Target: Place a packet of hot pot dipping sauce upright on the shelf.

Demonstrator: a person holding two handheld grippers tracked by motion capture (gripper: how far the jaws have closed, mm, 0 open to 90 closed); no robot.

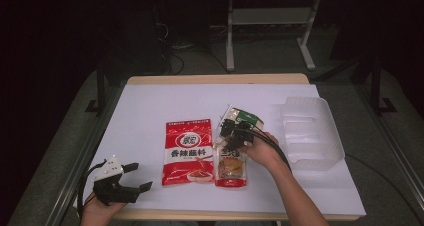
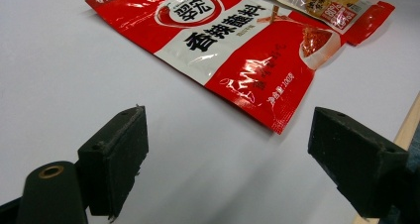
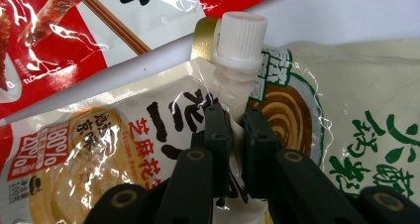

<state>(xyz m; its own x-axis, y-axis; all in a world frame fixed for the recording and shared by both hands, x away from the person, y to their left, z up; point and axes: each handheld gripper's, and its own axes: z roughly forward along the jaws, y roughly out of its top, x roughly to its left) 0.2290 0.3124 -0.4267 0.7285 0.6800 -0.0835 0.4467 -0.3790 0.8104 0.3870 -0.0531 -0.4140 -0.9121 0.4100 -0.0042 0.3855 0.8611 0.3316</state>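
A beige sesame-paste pouch (image 1: 231, 168) with a white screw cap (image 3: 241, 33) lies mid-table. My right gripper (image 3: 236, 117) is shut on this pouch (image 3: 99, 149) just below the spout, its black pads pinching the top edge. In the high view the right gripper (image 1: 231, 131) sits over the pouch's upper end. A green-and-white pouch (image 1: 243, 118) lies partly under it, further back (image 3: 366, 135). A red seasoning sachet (image 1: 188, 152) lies flat to the left. My left gripper (image 1: 141, 176) rests near the table's front left, open and holding nothing, with the red sachet (image 2: 233, 45) ahead of it (image 2: 233, 159).
A clear plastic tray (image 1: 312, 131) stands at the right side of the white table cover (image 1: 150, 106). The wooden table edge (image 1: 215, 79) runs along the back. Another desk's legs and cables stand on the dark floor beyond.
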